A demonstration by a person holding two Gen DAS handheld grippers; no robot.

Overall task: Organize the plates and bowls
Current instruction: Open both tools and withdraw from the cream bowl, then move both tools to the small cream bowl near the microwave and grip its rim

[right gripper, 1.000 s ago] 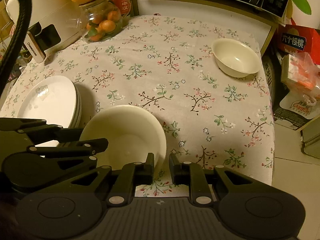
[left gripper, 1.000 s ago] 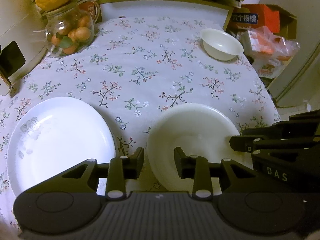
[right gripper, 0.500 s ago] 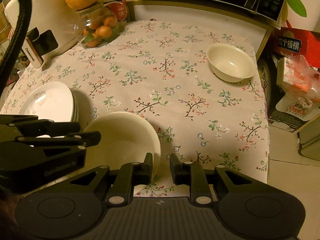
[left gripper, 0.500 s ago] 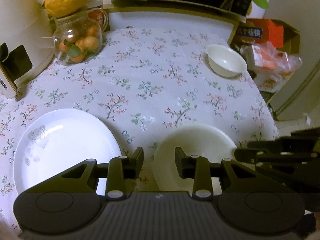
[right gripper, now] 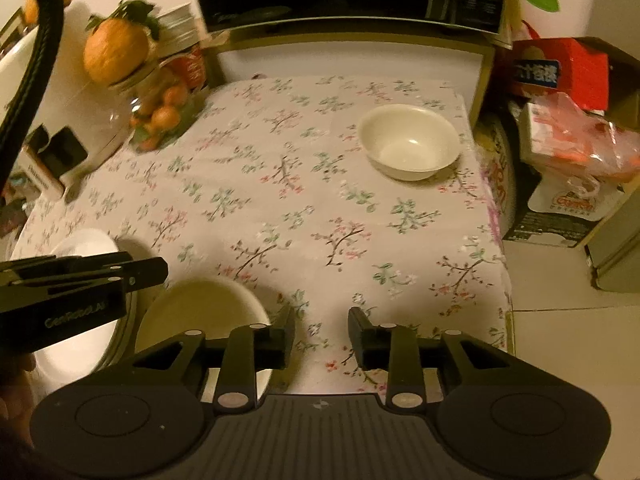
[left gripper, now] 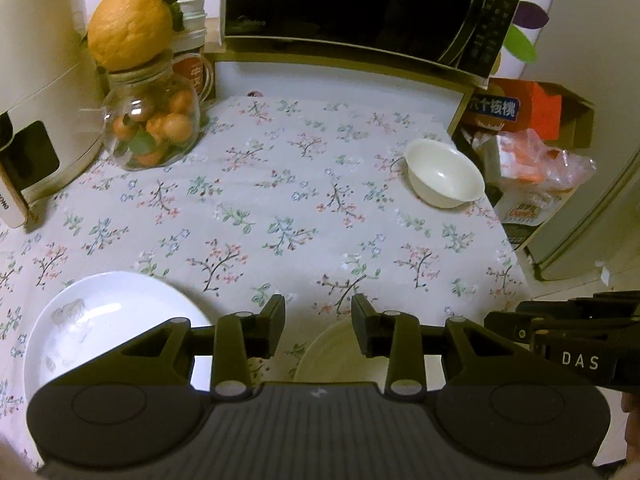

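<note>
Hiding most of the near bowl (left gripper: 332, 354), the left gripper (left gripper: 318, 326) hangs released above the counter (left gripper: 280, 208) beside the plate (left gripper: 104, 328). Right gripper (right gripper: 321, 336), jaws opening, empty; far bowl (right gripper: 408, 142) stands well apart.

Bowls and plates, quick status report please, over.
Left gripper open, empty. Right gripper opening, nothing between fingers. Near bowl beside plate stack; far bowl alone. Cloth between bare.
</note>
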